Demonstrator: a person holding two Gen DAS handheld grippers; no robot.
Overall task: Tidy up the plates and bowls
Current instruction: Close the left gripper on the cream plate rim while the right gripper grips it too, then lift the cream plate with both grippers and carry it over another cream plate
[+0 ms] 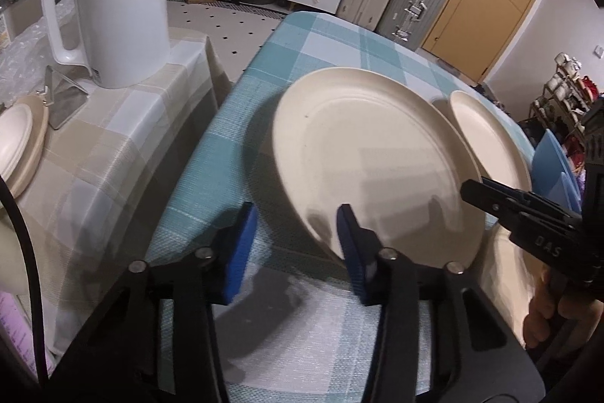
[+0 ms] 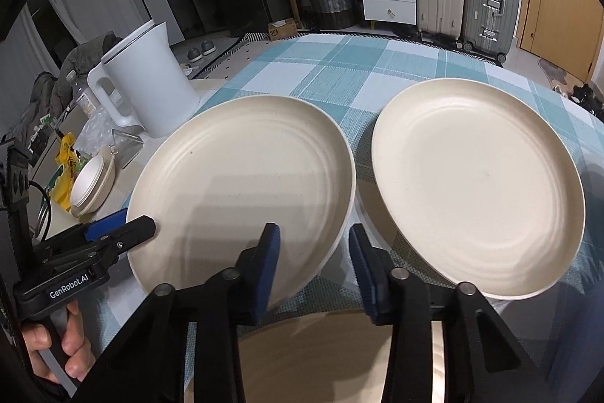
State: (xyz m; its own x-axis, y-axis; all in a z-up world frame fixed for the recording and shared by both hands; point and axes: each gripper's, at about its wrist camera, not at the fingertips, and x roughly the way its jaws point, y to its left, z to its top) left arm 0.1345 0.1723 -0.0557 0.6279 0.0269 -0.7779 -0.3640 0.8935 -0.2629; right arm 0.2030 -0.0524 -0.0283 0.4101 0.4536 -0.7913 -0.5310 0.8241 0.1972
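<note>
Left cream plate [image 2: 241, 184] is sitting tilted at frame centre-left on the checked tablecloth [image 2: 339, 70], twin plate [image 2: 475, 184] just beside it at right. Both look rigid, smooth and slippery, likely chippable; the rim is the place to pinch. Left gripper [image 2: 113, 233] is nipping the left rim, right gripper [image 2: 313, 267] straddling its near-right rim; whether either clamps, cannot tell.

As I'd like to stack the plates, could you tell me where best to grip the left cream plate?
Grip the left cream plate by its raised near rim, coming from the near side. The rim is thin and upturned, and the left gripper already straddles it.
</note>
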